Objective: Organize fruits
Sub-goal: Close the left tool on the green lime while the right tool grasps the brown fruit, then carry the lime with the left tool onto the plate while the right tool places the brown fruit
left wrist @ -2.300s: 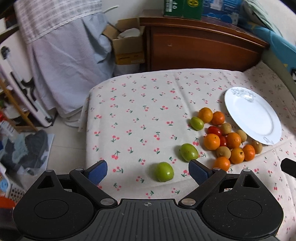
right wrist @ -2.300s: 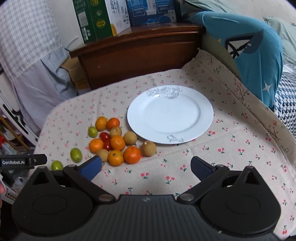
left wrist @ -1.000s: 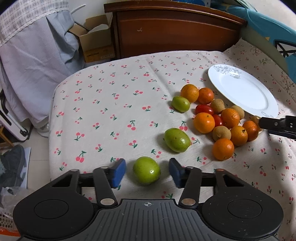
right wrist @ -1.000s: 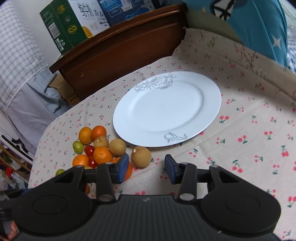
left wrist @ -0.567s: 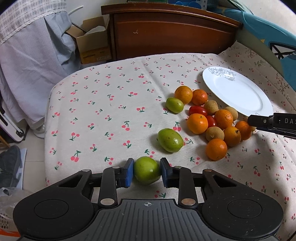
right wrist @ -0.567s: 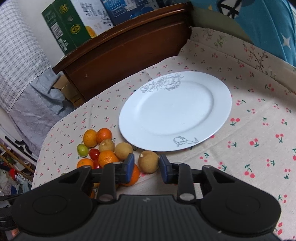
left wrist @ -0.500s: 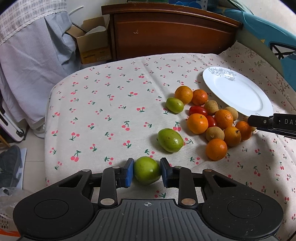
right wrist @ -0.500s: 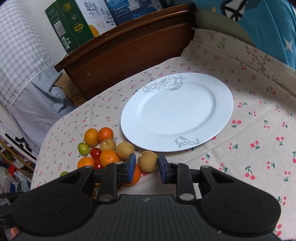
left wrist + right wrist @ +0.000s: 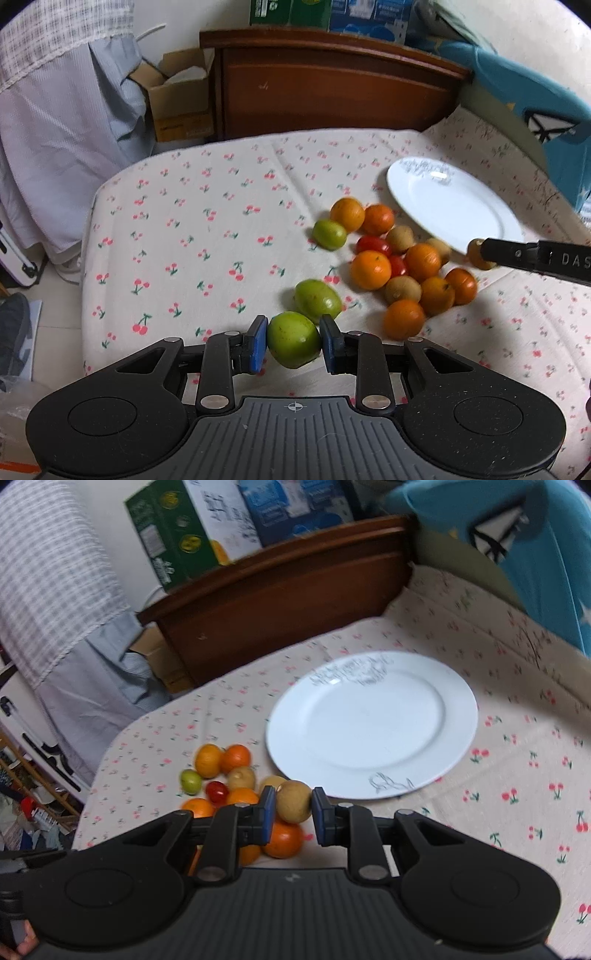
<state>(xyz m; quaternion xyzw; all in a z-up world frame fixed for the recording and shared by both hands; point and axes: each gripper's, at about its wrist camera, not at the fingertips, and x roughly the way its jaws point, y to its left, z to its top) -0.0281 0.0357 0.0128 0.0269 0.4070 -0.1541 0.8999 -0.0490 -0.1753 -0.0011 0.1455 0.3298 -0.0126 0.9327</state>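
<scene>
In the left wrist view my left gripper (image 9: 294, 345) is shut on a round green fruit (image 9: 294, 344), its blue pads pressed on both sides. Just beyond lies a second green fruit (image 9: 317, 298), then a cluster of oranges (image 9: 370, 269), brown fruits and red tomatoes. My right gripper (image 9: 294, 808) is shut on a brown round fruit (image 9: 294, 800), lifted a little above an orange (image 9: 282, 839) at the near rim of the white plate (image 9: 373, 723). The plate (image 9: 454, 206) holds nothing. The right gripper's finger (image 9: 532, 254) reaches in from the right of the left wrist view.
A cherry-print cloth (image 9: 207, 236) covers the surface; its left edge drops to the floor. A wooden headboard (image 9: 332, 88) with cartons stands at the back. A blue cushion (image 9: 535, 554) rises at the right. A cardboard box (image 9: 181, 107) sits back left.
Both grippers closed from open onto their fruits: the left on the green fruit, the right on the brown fruit. The right gripper then rose slightly with its fruit.
</scene>
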